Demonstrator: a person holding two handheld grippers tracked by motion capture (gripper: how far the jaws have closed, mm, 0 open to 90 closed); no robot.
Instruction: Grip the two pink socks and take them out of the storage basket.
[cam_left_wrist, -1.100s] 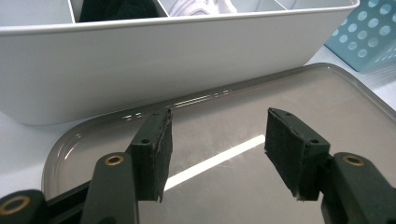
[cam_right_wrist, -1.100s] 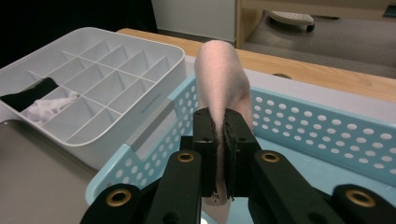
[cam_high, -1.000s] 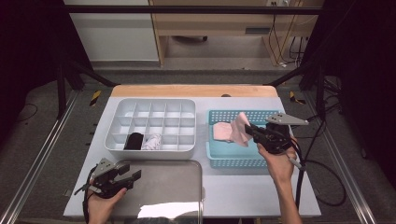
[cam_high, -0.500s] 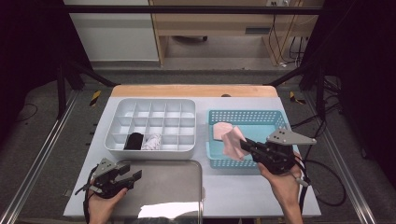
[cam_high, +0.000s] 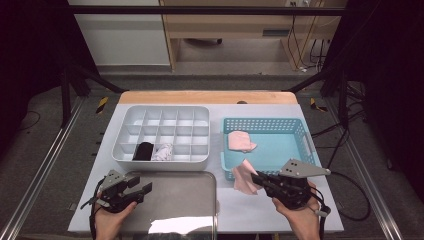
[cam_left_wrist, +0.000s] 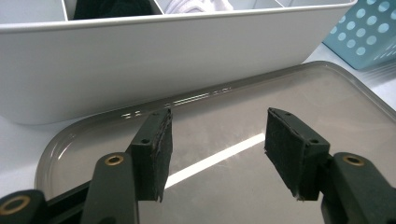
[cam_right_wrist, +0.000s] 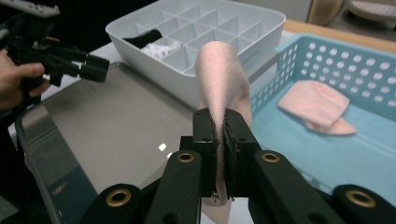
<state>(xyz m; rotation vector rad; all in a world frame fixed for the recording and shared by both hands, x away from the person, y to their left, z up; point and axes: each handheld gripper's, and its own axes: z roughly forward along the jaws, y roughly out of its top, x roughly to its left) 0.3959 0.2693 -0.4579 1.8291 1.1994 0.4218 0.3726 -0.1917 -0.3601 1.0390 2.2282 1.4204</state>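
Black item (cam_high: 144, 150), white item (cam_high: 163, 151) in adjacent front organizer compartments.

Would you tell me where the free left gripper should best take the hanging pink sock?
Probably the loose end of the pink sock, below the right gripper that pinches it. Come from the tray side with the open left gripper: the sock hangs as a narrow strip there, free to pinch.
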